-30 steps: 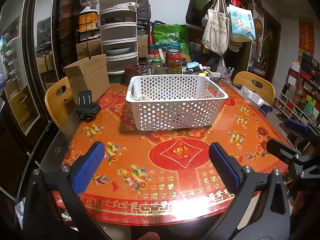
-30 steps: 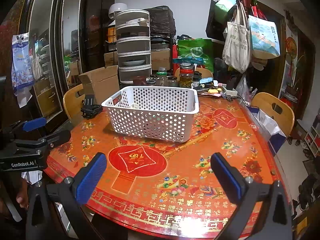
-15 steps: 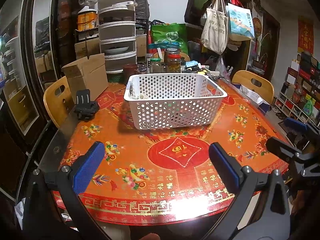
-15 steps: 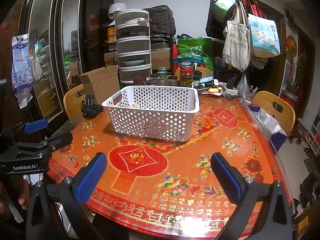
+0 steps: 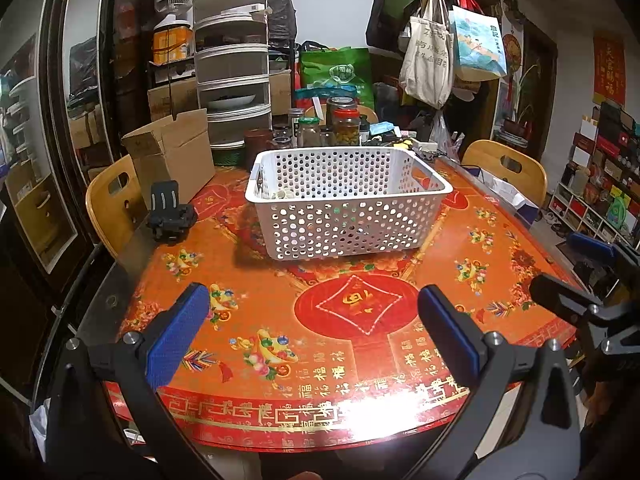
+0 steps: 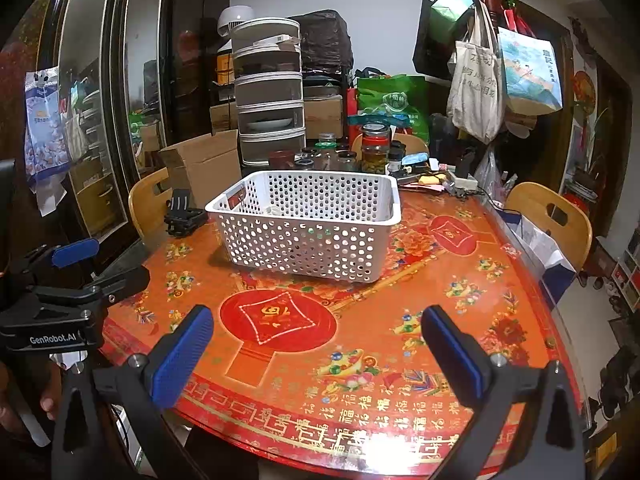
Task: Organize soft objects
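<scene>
A white perforated basket (image 5: 344, 222) stands near the middle of the red patterned table (image 5: 360, 364); it also shows in the right wrist view (image 6: 308, 244). A small pale object (image 5: 282, 193) peeks over its near left rim; the rest of the contents are hidden. My left gripper (image 5: 314, 330) is open and empty above the table's near edge. My right gripper (image 6: 316, 350) is open and empty, also at the near edge. Each gripper shows at the side of the other's view, the right one (image 5: 576, 280) and the left one (image 6: 84, 268).
A black clip-like device (image 5: 170, 216) lies left of the basket. A cardboard box (image 5: 172, 152), jars (image 5: 344, 126) and a drawer tower (image 5: 232, 76) stand behind. Wooden chairs (image 5: 114, 200) (image 5: 508, 168) flank the table. Bags hang from a coat rack (image 5: 432, 48).
Both grippers stay open and empty. The left wrist view has shifted slightly, so the basket sits a little further left in it. The basket itself has not moved.
</scene>
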